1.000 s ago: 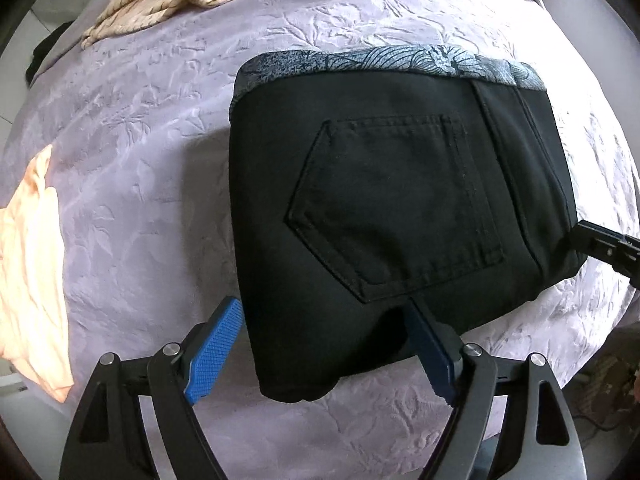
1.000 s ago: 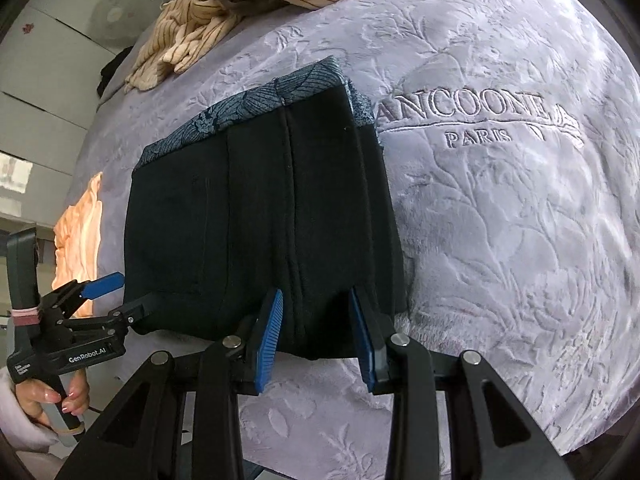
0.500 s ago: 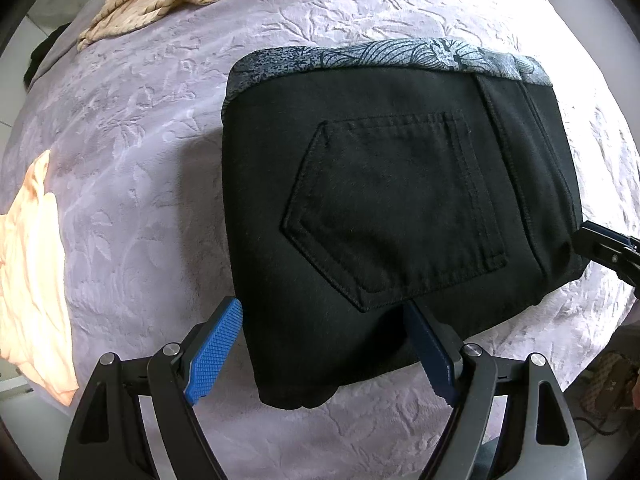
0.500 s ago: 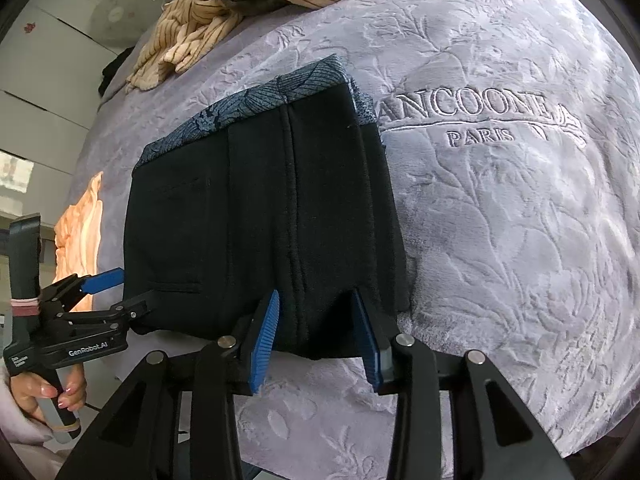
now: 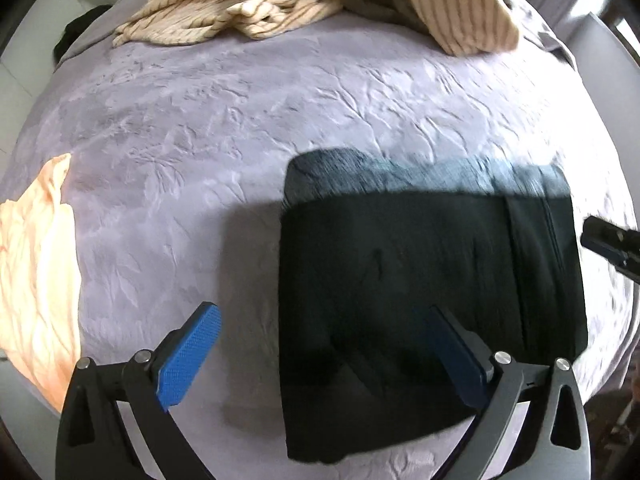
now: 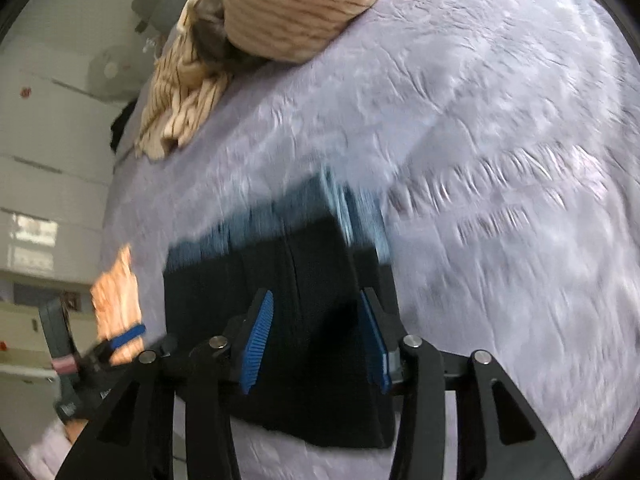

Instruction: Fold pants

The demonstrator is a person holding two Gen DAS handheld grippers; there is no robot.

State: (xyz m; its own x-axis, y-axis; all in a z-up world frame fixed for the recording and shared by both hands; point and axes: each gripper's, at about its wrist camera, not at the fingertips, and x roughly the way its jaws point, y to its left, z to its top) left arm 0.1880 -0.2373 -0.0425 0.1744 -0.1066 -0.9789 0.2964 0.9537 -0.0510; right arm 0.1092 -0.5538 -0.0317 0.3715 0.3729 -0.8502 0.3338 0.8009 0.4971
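Note:
The black pants (image 5: 420, 280) lie folded in a compact rectangle on the lilac bedspread (image 5: 240, 128), with a grey patterned lining strip along their far edge. My left gripper (image 5: 320, 348) is open; its right finger is over the pants' near part, its left finger over bare bedspread. My right gripper (image 6: 316, 344) is open with both blue pads low over the pants (image 6: 312, 320) at their near right edge. The left gripper also shows in the right wrist view (image 6: 120, 340), and the right gripper's tip in the left wrist view (image 5: 608, 240). Both views are motion-blurred.
A heap of cream striped clothes (image 5: 280, 12) lies at the far side of the bed, also in the right wrist view (image 6: 260, 32). A peach garment (image 5: 36, 264) lies at the left edge. Embossed lettering (image 6: 520, 184) marks the bedspread right of the pants.
Both grippers have moved forward over the pants and tilted up, so the pants sit lower and closer in both views. Both stay open. The pants have not visibly moved.

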